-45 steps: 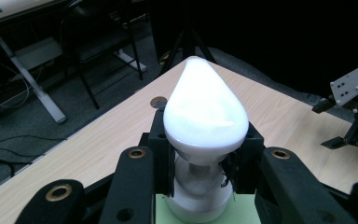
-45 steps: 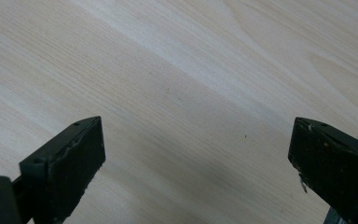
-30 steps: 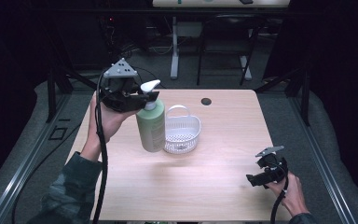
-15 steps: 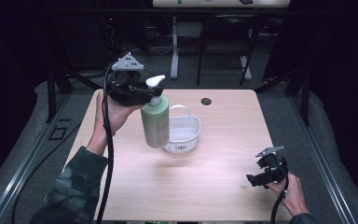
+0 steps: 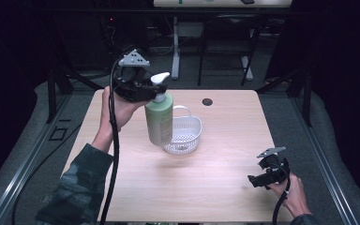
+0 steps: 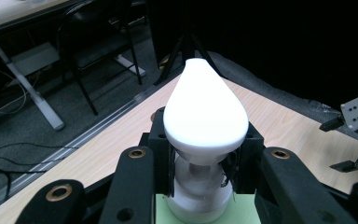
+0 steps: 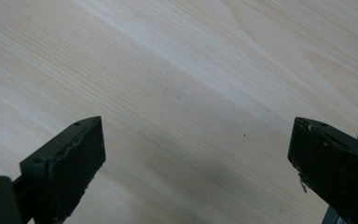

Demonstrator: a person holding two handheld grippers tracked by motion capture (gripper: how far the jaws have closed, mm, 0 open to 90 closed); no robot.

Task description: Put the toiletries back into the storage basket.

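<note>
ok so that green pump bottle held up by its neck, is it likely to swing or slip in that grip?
It probably stays put: the left gripper closes on the narrow neck under the wide white pump head, which should catch if the green bottle slides. The body hangs below the grip, tilted, so it may swing. Its weight cannot be judged; the plastic is opaque.

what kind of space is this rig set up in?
Probably a lab or workshop bay set up for recording, not a home. A lone wooden table stands on grey floor with dark curtains around it, loose cables lie on the floor, and a desk and chair stand behind.
</note>
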